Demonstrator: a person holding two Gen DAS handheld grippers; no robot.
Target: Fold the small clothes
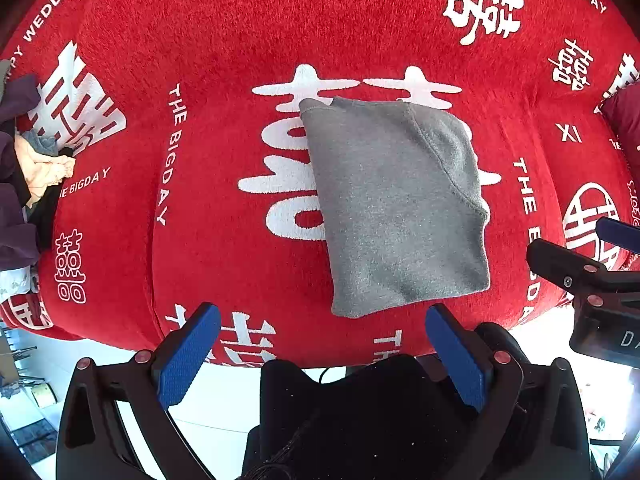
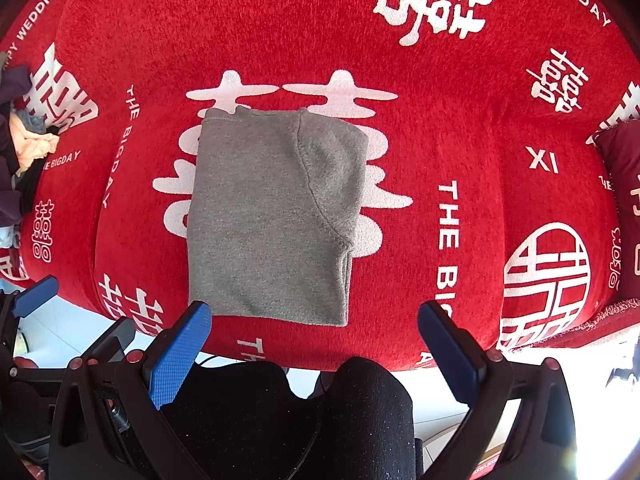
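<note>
In the left wrist view, the left gripper (image 1: 322, 318) hangs at 6 o'clock with its 2 blue fingers (image 1: 188, 354) spread wide apart, holding nothing. The folded gray garment (image 1: 396, 204) lies flat on the red cover (image 1: 240, 20) just right of center, its near edge close above the fingertips. A pile of clothes (image 1: 28, 160) sits at 9 o'clock; the right gripper (image 1: 576, 240) shows at 3 o'clock. In the right wrist view, the right gripper (image 2: 314, 314) also stands at 6 o'clock, fingers wide apart and empty. The gray garment (image 2: 272, 216) lies just left of center, its near corner beside the left finger (image 2: 180, 356). A dark red cushion (image 2: 622, 152) rests at 3 o'clock.
</note>
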